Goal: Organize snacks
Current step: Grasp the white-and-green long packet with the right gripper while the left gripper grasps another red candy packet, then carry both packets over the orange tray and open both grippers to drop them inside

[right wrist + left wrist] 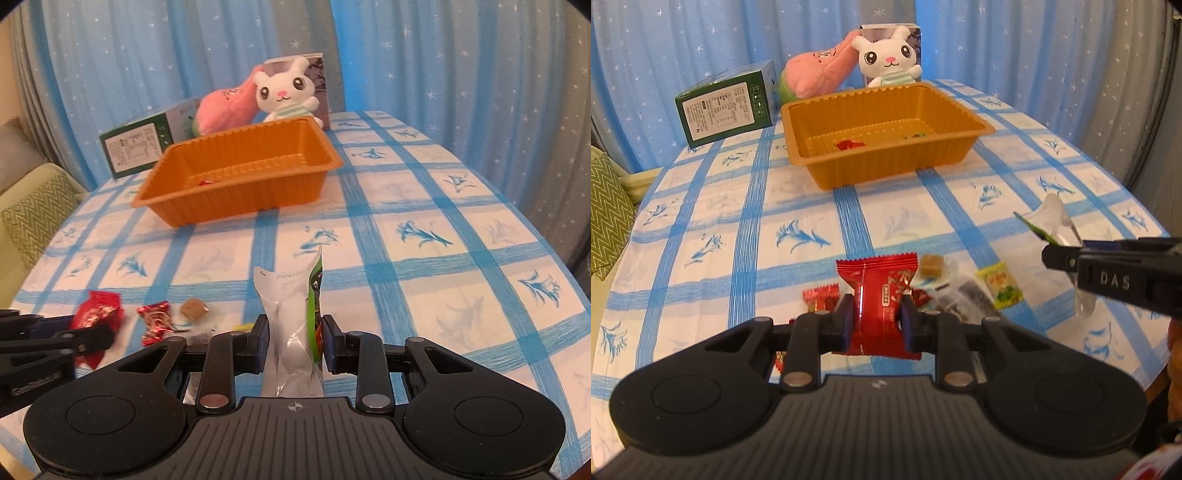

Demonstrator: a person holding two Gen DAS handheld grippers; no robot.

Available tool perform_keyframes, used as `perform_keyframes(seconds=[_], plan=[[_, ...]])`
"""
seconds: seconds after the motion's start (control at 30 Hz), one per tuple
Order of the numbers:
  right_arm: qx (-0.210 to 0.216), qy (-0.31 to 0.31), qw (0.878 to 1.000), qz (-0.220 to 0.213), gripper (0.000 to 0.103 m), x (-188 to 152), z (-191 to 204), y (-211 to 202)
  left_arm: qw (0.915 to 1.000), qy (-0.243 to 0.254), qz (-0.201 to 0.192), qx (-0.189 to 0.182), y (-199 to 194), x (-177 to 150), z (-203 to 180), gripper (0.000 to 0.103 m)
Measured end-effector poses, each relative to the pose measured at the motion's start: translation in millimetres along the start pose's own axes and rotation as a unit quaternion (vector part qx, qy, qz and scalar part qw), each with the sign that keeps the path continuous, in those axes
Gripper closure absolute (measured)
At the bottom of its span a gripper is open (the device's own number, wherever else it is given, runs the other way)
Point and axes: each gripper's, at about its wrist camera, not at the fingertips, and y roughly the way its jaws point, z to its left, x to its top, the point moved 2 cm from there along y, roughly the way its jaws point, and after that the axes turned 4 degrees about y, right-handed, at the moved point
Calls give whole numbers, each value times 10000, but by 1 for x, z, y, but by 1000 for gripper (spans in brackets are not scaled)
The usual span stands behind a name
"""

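The task looks to be in its early-to-middle part. The orange tray [886,122] stands toward the far side of the counter [812,221], in front of two plush toys and beside a green box [726,105], and it is nearly bare: only a small red wrapper [849,144] and another small piece [914,136] lie on its floor.

Both tools are loaded. The left hand-held gripper [877,317] has its jaws drawn narrow onto a red snack packet [877,295], the pads pressing its two sides. The right hand-held gripper [295,341] likewise pinches a white pouch with a green edge [291,314], which stands upright between its pads. Neither held piece touches the cloth, and both are well short of the tray.

Left on the near part of the counter is a loose cluster: a small red candy [155,321], a brown cube in clear wrap [192,309], a yellow-green sachet [999,286], a dark clear-wrapped packet [964,301] and another red-wrapped piece [820,298].

So, as a judgement, two snacks are in the tray, two are in hand and apparently bound for it, and about five remain to be collected.
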Motion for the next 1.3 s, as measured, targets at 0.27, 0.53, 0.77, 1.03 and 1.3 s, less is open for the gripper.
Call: perform_keyframes(seconds=[0.27,0.53,0.77,1.03,1.3], plan=[[208,-88,9997,26,73,28,6,2,9998,-155,-127,-72,4,36,7,80],[341,-185,9992,12,73,81,9,32,9994,-264,-243,-9,28,84,27,80],[412,-280,9987,-84,73,135,17,63,9990,-245,-370,103,54,129,46,80],[485,-337,9982,-84,73,178,28,96,9985,-325,-405,149,79,163,68,80],[578,-275,9979,81,73,197,35,124,9989,-293,-309,184,103,177,81,80]])
